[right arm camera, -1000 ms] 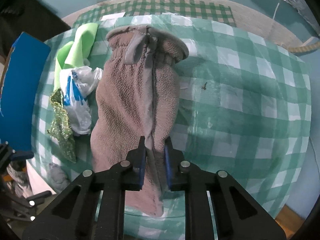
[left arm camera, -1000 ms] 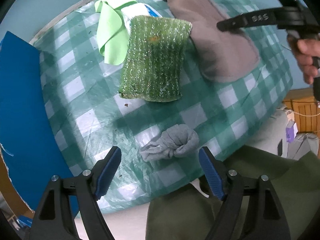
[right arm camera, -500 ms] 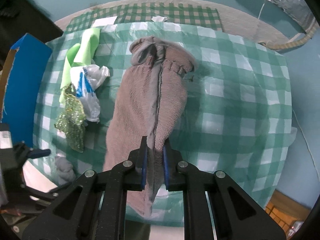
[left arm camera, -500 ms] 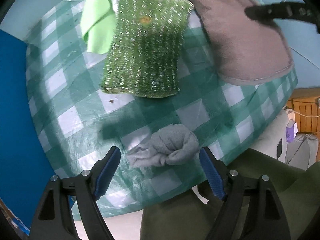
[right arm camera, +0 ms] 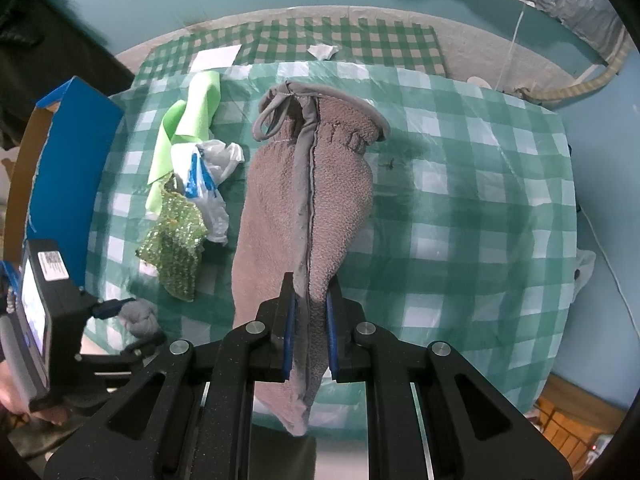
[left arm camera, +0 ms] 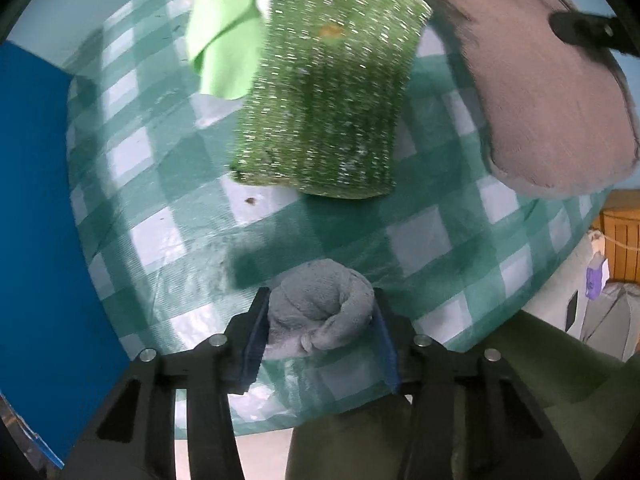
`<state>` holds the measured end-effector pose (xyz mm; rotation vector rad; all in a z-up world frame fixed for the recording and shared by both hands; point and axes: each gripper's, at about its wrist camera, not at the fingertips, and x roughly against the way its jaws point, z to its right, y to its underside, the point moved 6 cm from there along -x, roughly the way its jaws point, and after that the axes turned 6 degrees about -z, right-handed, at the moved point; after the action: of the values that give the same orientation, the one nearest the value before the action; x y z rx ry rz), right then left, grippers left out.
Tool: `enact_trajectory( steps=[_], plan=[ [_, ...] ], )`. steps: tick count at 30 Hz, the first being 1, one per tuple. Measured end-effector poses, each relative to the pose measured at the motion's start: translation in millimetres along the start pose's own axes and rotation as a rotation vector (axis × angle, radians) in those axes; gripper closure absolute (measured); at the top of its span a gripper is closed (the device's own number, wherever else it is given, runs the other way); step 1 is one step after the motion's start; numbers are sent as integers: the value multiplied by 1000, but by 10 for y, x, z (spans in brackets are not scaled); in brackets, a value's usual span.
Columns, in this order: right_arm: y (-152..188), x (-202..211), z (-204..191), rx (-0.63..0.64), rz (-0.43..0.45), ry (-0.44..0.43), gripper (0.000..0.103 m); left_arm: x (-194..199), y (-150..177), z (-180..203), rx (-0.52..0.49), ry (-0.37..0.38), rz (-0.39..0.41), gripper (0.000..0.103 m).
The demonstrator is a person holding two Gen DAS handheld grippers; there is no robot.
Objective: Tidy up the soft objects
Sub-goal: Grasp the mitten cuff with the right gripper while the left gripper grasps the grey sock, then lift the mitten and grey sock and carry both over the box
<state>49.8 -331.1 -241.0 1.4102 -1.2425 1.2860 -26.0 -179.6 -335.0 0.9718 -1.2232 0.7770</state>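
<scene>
My left gripper (left arm camera: 318,330) is shut on a small rolled grey cloth (left arm camera: 320,312) at the near edge of the green checked table (left arm camera: 432,240). It also shows in the right wrist view (right arm camera: 140,314). My right gripper (right arm camera: 310,326) is shut on a brown-grey fleece mitt (right arm camera: 308,200) and holds it lifted by its seam, cuff end hanging toward the table. The mitt also shows at the top right of the left wrist view (left arm camera: 540,92). A sparkly green scrub pad (left arm camera: 332,88) lies beyond the grey cloth.
A light green cloth (left arm camera: 220,36) and a white plastic bag (right arm camera: 208,176) lie by the scrub pad. A blue box (left arm camera: 36,208) stands at the table's left edge. The right half of the table (right arm camera: 480,200) holds only small specks.
My left gripper moved forward and closed on the grey cloth; it was open before. My right gripper lifted the mitt higher off the table.
</scene>
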Motion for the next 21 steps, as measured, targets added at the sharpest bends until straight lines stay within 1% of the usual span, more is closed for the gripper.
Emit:
enact_trajectory(
  steps=[2, 5, 13, 21],
  plan=[
    [3, 12, -8, 0, 1, 1, 91, 32, 3, -45, 18, 5, 11, 59],
    [7, 50, -17, 2, 7, 4, 91, 130, 17, -102, 42, 5, 47, 59],
    [-21, 247, -66, 1, 24, 12, 91, 518, 67, -306, 97, 9, 123, 59],
    [-51, 439, -136, 2, 45, 5, 91, 958, 65, -605, 158, 33, 192, 59]
  ],
)
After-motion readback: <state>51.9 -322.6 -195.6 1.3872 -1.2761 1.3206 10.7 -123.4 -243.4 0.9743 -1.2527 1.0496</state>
